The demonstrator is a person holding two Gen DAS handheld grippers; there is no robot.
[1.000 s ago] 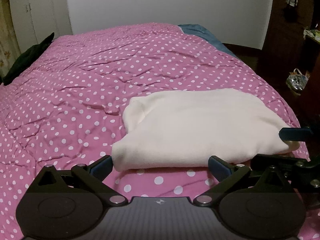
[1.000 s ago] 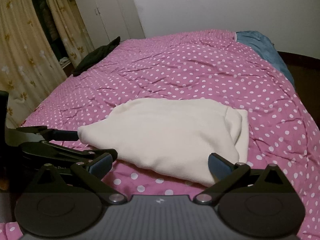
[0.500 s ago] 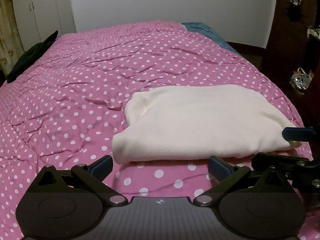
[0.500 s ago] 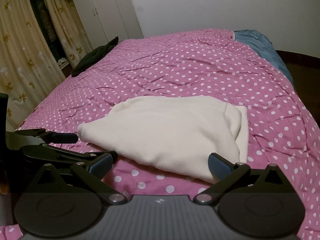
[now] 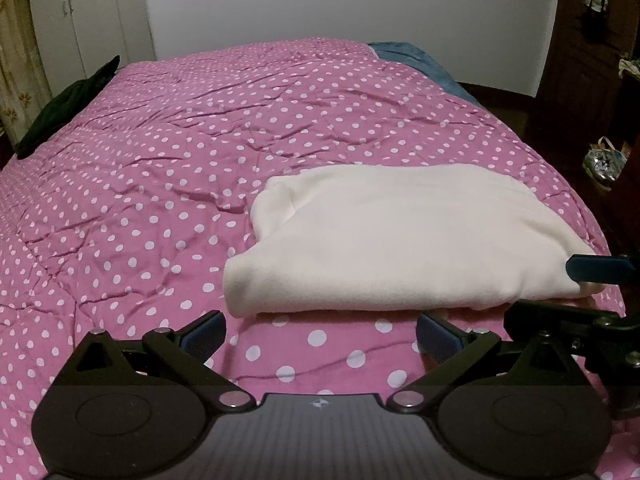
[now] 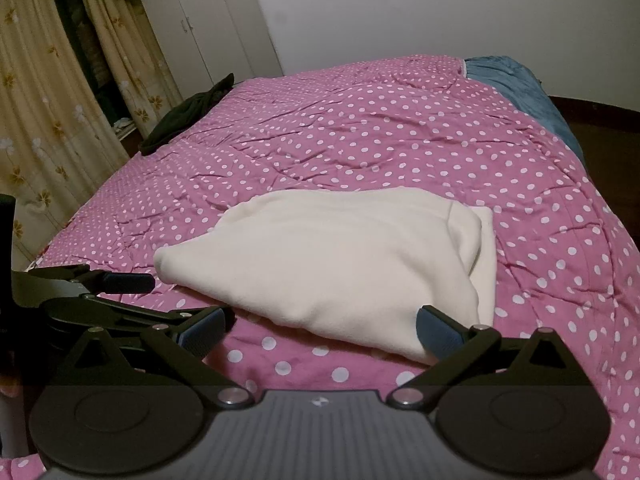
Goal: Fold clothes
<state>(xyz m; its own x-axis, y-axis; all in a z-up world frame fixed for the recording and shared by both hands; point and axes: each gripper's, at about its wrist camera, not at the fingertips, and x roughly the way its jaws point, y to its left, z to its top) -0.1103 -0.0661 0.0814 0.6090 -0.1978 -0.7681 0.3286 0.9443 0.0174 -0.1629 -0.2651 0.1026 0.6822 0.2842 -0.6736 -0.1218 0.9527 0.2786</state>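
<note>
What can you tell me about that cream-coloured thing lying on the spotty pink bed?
The cream garment looks like soft, thick fleece or knit, plain and unpatterned. It is folded into a puffy, roughly rectangular bundle with rounded edges; a layered fold shows at one end. It lies flat near the bed's near edge on the pink polka-dot quilt, which is all that clearly touches it. Both tools sit open just short of it.

Dim indoor light, soft shadows, fisheye-bent dark corners.
</note>
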